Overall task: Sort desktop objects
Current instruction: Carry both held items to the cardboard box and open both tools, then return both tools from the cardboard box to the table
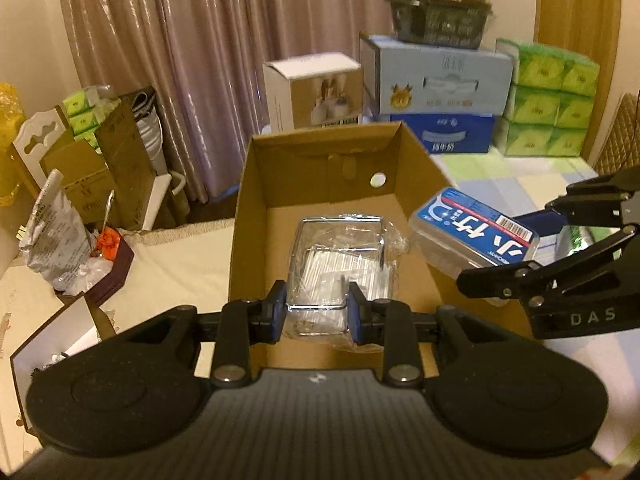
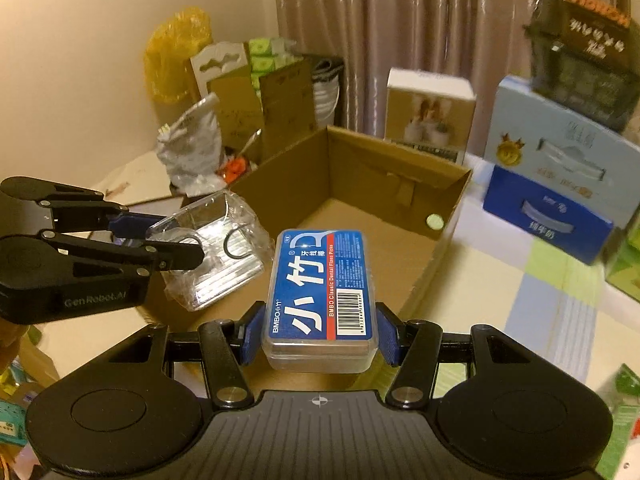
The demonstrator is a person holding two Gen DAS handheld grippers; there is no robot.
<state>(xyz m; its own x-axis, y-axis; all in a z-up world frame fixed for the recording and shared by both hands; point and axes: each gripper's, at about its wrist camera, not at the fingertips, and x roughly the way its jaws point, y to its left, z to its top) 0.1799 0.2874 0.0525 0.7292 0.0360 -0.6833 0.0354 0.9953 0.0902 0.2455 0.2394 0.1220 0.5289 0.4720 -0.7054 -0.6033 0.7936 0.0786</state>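
Left gripper [image 1: 316,312] clamped a plastic-wrapped wire rack [image 1: 340,264]; right gripper [image 2: 320,334] clamped the floss box [image 2: 322,292], both above the cardboard box [image 1: 320,184], floss at 3 o'clock. Slippery wrap risked a fall outside.

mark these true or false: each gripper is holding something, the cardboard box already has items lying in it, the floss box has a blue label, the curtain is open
1. Each gripper holds something: true. The left gripper grips a clear wrapped package; the right gripper grips the floss box.
2. The cardboard box has items lying in it: false, its floor looks bare in the right wrist view.
3. The floss box has a blue label: true.
4. The curtain is open: false, it hangs drawn.
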